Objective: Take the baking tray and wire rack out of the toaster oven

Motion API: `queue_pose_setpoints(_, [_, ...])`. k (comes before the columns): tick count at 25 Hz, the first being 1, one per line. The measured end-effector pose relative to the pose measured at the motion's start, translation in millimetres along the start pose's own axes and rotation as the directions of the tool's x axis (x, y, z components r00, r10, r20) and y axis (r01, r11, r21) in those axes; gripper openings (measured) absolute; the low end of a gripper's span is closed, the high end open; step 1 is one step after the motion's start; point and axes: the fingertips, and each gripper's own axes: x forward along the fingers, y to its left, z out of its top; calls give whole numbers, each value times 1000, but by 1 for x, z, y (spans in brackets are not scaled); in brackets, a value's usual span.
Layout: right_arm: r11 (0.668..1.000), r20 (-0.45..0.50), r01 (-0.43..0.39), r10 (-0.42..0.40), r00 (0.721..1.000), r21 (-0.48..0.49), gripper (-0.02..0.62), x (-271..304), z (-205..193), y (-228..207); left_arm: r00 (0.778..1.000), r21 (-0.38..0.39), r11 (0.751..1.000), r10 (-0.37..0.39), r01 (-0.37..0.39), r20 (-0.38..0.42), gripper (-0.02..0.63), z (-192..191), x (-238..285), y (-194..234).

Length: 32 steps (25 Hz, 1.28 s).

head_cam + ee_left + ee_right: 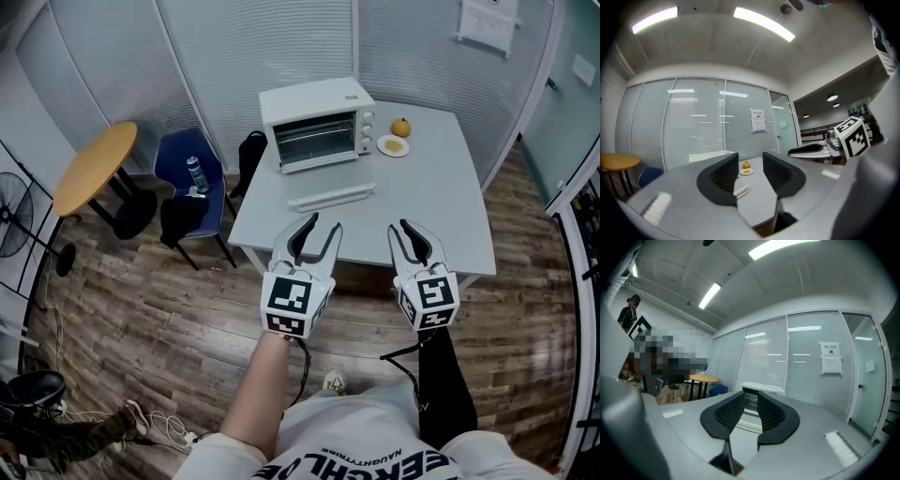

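Observation:
A white toaster oven (317, 122) stands at the far left of the grey table (450, 216). Wire bars show in its front opening, and the door looks folded down; I cannot make out a tray. In the right gripper view the toaster oven (754, 397) lies straight ahead between the jaws. My left gripper (321, 226) is open and empty, level, at the table's near edge. My right gripper (401, 228) hangs beside it, its jaws narrower but apart, nothing in them. The left gripper (750, 171) looks along the table, and the right gripper (751, 411) points at the oven.
A long white bar (331, 196) lies mid-table in front of the oven. A small plate (393, 145) and an orange fruit (401, 127) sit right of the oven. Left of the table are a blue chair (183, 159) with a bottle, a black bag (251, 155) and a round wooden table (94, 167).

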Motion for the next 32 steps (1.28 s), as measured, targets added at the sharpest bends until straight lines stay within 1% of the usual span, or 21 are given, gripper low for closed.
queue_pose_setpoints(9, [1000, 0, -18, 18, 1000, 3, 66, 46, -4, -1, 1000, -23, 1000, -21, 21, 2, 179, -9, 35, 26])
queue_pose_setpoints(15, [1000, 7, -24, 24, 1000, 0, 66, 80, -5, -17, 1000, -35, 999, -11, 11, 2, 179, -12, 64, 47])
queue_pose_setpoints(19, [1000, 17, -28, 28, 999, 4, 66, 107, -10, -33, 1000, -30, 1000, 7, -7, 9, 179, -16, 88, 63])
queue_pose_setpoints(26, [997, 20, -78, 78, 997, -5, 66, 173, -18, -52, 999, -27, 999, 32, -32, -4, 179, -29, 137, 98])
queue_pose_setpoints(32, [993, 13, -118, 118, 993, 13, 66, 240, -27, -72, 998, -29, 998, 62, -63, -27, 179, -37, 188, 137])
